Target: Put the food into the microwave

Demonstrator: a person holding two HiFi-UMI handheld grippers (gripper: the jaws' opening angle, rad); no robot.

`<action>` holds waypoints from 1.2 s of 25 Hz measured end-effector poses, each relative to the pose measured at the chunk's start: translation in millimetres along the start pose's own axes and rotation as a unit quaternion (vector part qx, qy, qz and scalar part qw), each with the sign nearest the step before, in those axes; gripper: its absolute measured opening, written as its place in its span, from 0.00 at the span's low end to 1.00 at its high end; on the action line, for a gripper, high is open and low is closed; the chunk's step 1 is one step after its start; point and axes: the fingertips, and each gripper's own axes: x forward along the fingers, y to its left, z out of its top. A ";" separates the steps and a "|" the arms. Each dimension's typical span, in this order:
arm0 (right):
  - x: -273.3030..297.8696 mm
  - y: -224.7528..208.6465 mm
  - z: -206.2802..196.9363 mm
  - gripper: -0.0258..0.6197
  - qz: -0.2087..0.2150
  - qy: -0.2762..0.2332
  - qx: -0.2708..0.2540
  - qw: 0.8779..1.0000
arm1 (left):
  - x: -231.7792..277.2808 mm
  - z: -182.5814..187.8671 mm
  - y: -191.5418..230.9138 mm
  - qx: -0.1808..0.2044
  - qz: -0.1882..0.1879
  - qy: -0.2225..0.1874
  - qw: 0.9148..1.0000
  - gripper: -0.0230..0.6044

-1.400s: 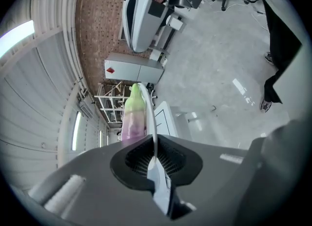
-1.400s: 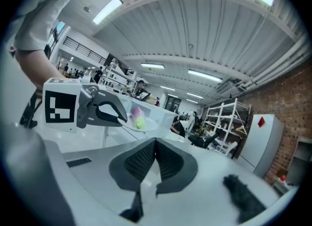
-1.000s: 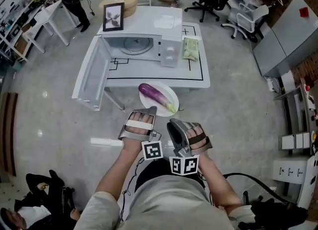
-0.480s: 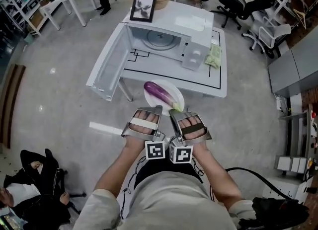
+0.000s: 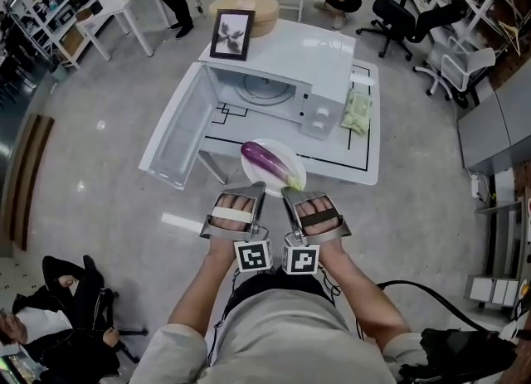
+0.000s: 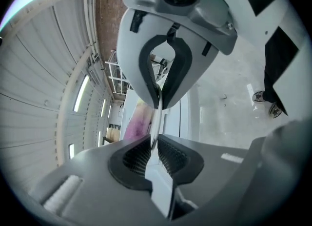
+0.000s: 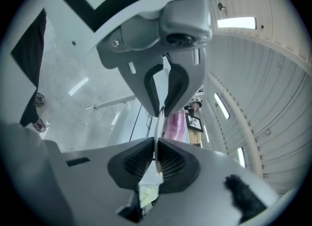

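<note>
Since a second ago, both claws are coming in closer to the near edge of the plate (image 5: 287, 153). The right claw (image 5: 287, 193) was standing wide then. Its jaws have just been closing, and now they are standing narrow and pinching the thin white rim between the pads. The left claw (image 5: 255, 188) is also gripping the rim, just beside the right one.

I am holding the plate from two sides because the eggplant (image 5: 265, 161) is lying loose on it, and a single pinch could let the plate tip. This way I am carrying the food without touching it.

The plate is sitting at the front edge of the bench (image 5: 365, 150), with its near part hanging over the edge, so the rim is free for the claws. I cannot tell whether it is already lifting off. The microwave (image 5: 319, 67) is standing further back on the bench, and its door (image 5: 178, 138) is swinging fully open to the left, so the chamber is ready.

I am judging the next move to be a level lift and a push forward into the opening. The eggplant may be rolling if I tilt.
</note>
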 end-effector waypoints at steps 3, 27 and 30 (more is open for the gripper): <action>9.4 -3.4 -16.5 0.09 -0.002 -0.003 -0.003 1.000 | 0.8 -8.5 5.3 -0.027 0.017 0.027 0.999 0.07; 100.2 18.0 -34.1 0.09 0.011 0.006 -0.007 1.000 | 86.8 -89.4 -54.0 -0.479 -0.022 0.039 0.877 0.05; 115.6 18.5 -29.4 0.09 0.010 0.013 -0.008 1.000 | 101.1 -93.5 -57.8 -0.484 -0.043 0.022 0.874 0.05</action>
